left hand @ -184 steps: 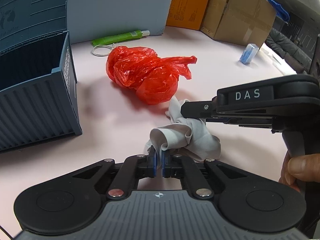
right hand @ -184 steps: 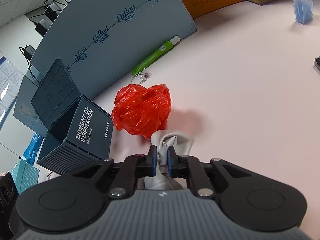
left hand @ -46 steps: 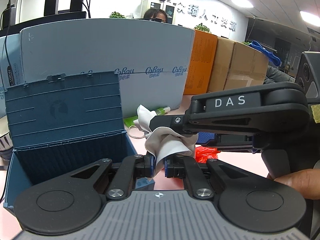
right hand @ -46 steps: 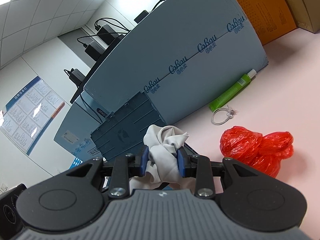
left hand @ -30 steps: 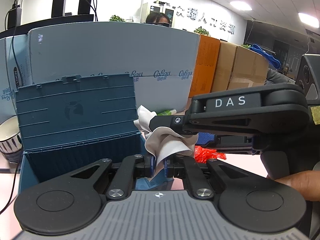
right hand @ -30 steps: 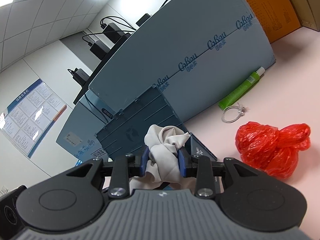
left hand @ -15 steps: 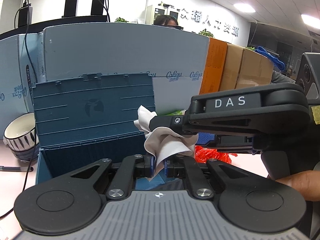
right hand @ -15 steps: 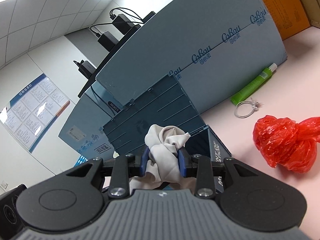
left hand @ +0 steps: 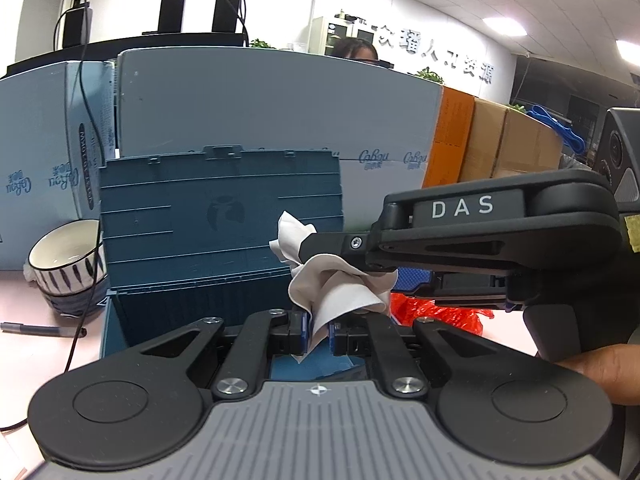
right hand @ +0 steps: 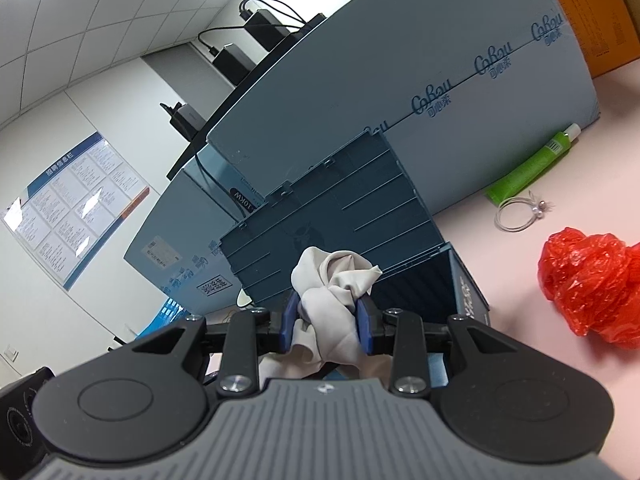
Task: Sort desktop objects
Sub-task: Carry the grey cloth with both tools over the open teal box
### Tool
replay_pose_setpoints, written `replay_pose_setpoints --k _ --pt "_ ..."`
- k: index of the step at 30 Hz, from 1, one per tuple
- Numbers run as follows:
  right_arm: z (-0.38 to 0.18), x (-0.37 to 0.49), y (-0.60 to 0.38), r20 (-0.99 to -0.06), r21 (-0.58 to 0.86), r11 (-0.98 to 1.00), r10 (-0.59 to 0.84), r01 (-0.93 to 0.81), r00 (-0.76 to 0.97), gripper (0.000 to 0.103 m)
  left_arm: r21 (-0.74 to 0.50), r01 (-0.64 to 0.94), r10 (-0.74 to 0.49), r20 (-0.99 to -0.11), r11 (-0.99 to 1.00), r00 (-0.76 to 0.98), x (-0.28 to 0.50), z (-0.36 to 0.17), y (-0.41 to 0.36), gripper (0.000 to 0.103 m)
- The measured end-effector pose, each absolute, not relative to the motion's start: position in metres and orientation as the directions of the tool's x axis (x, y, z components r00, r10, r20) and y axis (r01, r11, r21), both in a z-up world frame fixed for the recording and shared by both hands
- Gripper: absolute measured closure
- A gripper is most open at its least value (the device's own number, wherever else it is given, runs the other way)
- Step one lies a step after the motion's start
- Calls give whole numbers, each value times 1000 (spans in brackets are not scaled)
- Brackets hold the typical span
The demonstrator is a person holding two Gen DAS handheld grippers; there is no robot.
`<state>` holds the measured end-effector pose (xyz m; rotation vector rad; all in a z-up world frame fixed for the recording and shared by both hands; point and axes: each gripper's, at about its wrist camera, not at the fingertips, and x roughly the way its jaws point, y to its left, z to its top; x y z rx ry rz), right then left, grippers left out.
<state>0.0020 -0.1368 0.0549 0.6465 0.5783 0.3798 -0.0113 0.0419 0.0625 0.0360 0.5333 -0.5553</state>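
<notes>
Office setup with a pale pink bench, grey-blue partition boards along its back edge and cardboard boxes stacked further along. Both left tongs and right tongs are clamped on the crumpled white cloth, held up over the open blue bin. Red plastic bag sits nearby on the bench.

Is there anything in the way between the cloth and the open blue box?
Nothing visible. Both grippers, left and right, hold the cloth in front of the box; its lid stands open behind.
</notes>
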Motion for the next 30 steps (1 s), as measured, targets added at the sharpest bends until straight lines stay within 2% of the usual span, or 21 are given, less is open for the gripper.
replay_pose_setpoints --k 30 --pt "41 29 -107 -399 661 722 569 -205 719 67 -120 403 -403 -520 907 753 2 49 69 96"
